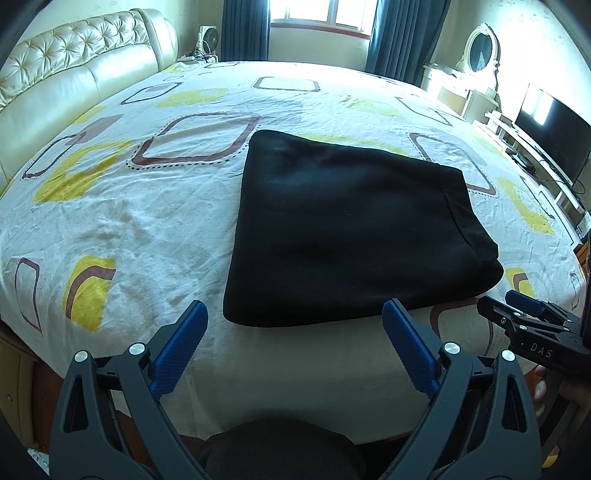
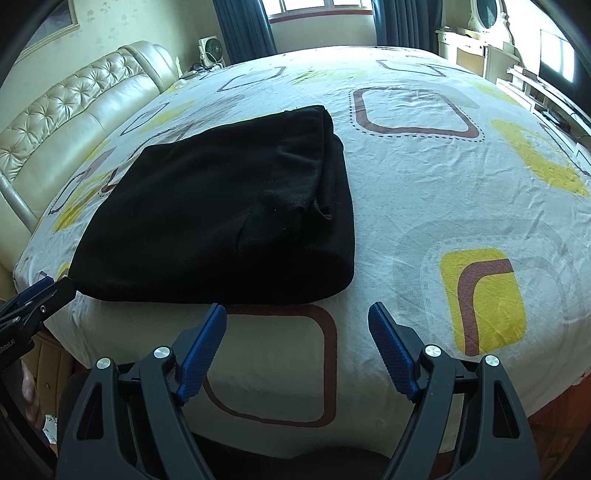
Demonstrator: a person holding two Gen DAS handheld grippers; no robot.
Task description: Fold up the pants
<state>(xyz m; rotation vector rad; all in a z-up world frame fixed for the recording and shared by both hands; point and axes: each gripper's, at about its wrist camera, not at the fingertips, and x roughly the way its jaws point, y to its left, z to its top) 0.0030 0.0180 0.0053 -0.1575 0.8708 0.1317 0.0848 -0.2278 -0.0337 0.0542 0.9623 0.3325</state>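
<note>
Folded black fabric pants (image 1: 354,229) near bed's (image 1: 147,221) front edge, just ahead of left gripper (image 1: 295,317) and right gripper (image 2: 297,321); both wide, empty.

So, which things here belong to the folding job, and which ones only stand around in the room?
Belong to the job:
- black pants, lying folded on the bed sheet
- left gripper, open, empty
- right gripper, open, empty

Only standing around:
- headboard
- fan
- curtains
- mirror
- TV screen
</note>
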